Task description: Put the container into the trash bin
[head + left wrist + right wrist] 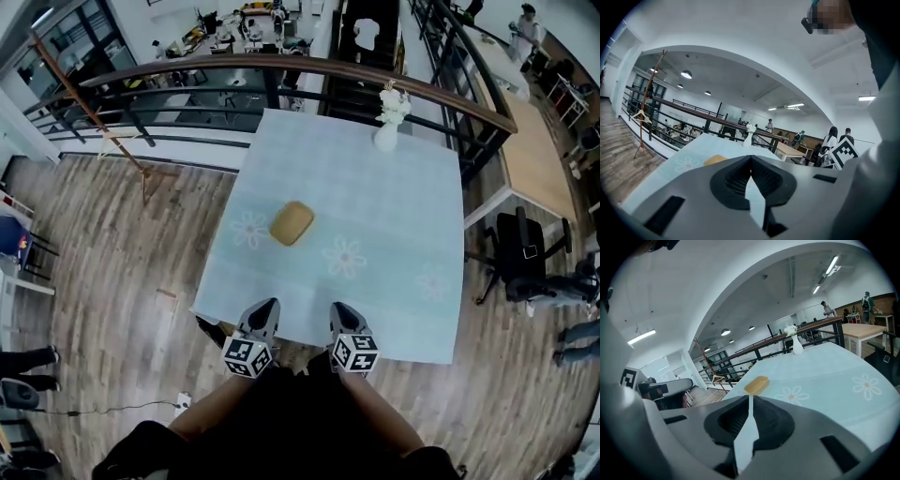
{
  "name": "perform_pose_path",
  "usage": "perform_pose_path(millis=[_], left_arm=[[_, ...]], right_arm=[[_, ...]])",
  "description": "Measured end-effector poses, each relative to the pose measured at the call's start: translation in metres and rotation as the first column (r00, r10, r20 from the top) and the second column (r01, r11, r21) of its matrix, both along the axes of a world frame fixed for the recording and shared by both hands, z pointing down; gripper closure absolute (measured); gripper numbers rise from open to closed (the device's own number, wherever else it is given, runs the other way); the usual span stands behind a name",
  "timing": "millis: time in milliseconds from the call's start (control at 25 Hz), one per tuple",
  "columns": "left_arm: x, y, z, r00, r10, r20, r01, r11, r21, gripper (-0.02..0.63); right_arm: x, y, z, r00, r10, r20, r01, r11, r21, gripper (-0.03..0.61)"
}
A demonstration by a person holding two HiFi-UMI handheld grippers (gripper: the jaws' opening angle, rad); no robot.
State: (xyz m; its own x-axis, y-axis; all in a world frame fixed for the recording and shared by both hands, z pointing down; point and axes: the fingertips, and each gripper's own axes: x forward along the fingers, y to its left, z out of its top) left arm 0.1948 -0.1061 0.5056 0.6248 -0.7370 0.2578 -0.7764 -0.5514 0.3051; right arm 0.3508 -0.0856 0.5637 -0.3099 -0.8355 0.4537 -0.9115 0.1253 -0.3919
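Left gripper (264, 313) and right gripper (344, 316) hover at the near edge of the table (412, 234), both with jaws clenched on nothing. Container (292, 223) lies mid-table, at 12 o'clock from the left gripper and 11 o'clock from the right, long axis 1-to-7 o'clock. Left gripper appears marginally nearer. No trash bin is in view.

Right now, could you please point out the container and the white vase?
container (292, 223): head view, middle of its tan top.
white vase (385, 140): head view, on its rounded body.
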Motion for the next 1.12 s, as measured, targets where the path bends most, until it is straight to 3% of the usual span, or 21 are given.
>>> perform_pose_path(millis=[280,520,680,840,1120], left_arm=[[0.019,-0.018,0.009,0.994,-0.102,0.032,0.102,0.995,-0.016,0.601],[0.006,-0.039,0.017,0.994,-0.108,0.024,0.109,0.993,-0.035,0.601],[-0.005,-0.064,0.032,0.999,-0.048,0.013,0.049,0.996,-0.068,0.601],[-0.022,-0.095,0.033,1.000,-0.014,-0.014,0.014,0.998,-0.061,0.601],[-0.039,-0.135,0.036,0.997,0.060,-0.055,-0.063,0.996,-0.069,0.601]], right_arm=[[0.003,-0.043,0.007,0.992,-0.122,-0.011,0.122,0.992,0.021,0.529],[-0.030,-0.086,0.021,0.989,-0.148,0.015,0.148,0.989,-0.020,0.529],[-0.048,-0.120,0.033,0.995,-0.095,-0.008,0.095,0.993,-0.070,0.524],[-0.058,-0.156,0.054,1.000,-0.011,-0.016,0.009,0.991,-0.131,0.469],[-0.059,-0.211,0.105,0.993,0.119,-0.024,-0.121,0.958,-0.260,0.469]])
